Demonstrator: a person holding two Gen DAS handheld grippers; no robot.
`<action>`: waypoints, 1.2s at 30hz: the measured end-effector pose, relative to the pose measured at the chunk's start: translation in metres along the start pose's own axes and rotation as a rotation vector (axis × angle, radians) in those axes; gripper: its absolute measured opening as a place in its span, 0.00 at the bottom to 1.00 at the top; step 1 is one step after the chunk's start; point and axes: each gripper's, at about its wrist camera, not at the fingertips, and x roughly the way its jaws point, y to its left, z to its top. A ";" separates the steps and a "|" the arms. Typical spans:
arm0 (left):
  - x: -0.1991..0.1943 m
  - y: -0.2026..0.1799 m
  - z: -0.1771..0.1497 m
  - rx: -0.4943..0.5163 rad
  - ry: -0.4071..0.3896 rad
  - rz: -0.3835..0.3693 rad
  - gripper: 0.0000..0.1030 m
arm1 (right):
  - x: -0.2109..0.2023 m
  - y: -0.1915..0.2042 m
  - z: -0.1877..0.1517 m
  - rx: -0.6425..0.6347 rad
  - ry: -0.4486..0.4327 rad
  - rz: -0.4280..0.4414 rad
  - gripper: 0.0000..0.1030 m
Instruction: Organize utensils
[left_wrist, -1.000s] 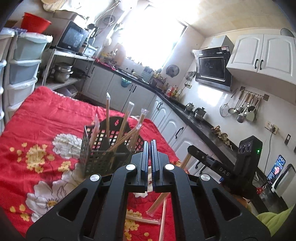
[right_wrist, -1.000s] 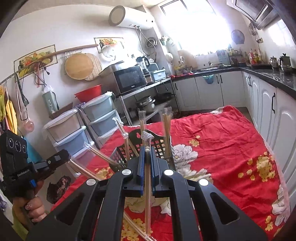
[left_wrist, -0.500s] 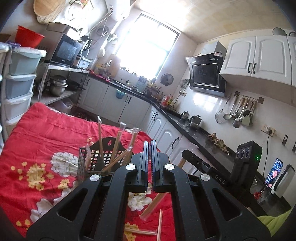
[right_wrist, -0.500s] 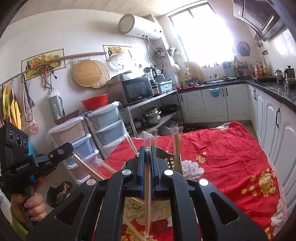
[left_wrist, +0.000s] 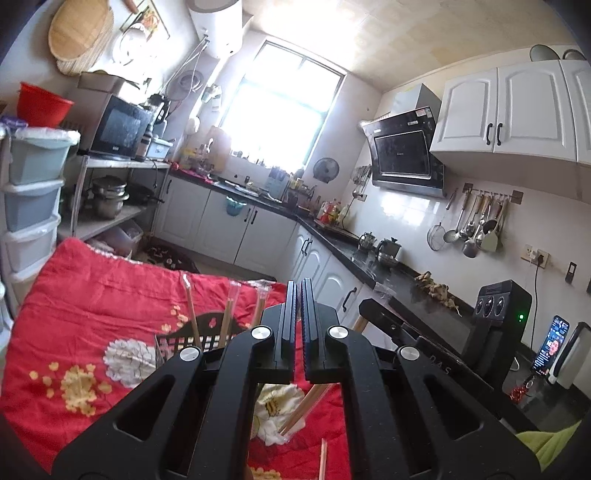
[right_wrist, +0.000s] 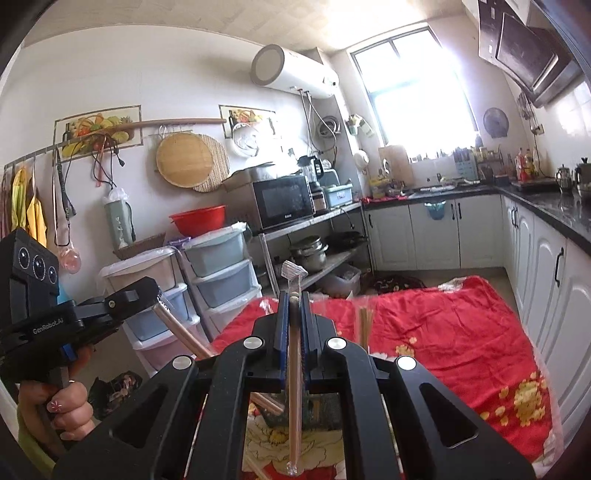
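Right tongs pinch a wrapped chopstick pair, upright, lower end hanging over the red floral cloth. Left tongs look pressed together in the wrist view, but the right view shows them clamping another wrapped chopstick pair, slanting down. Black utensil basket stands on the cloth with wrapped pairs upright inside. Loose pairs lie on the cloth.

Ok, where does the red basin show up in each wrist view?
Left wrist: red basin at the far left edge, in the upper part of the picture.
Right wrist: red basin left of centre, at about mid-height.
Shared landmark: the microwave, just right of the basin in both views.
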 end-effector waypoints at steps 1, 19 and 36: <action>0.000 -0.001 0.002 0.005 -0.005 0.001 0.01 | 0.001 0.000 0.002 -0.001 -0.006 -0.003 0.06; -0.007 -0.005 0.058 0.057 -0.139 0.058 0.01 | 0.009 -0.004 0.053 -0.063 -0.219 -0.056 0.06; 0.026 0.037 0.049 -0.010 -0.103 0.106 0.01 | 0.057 -0.025 0.040 -0.090 -0.236 -0.082 0.06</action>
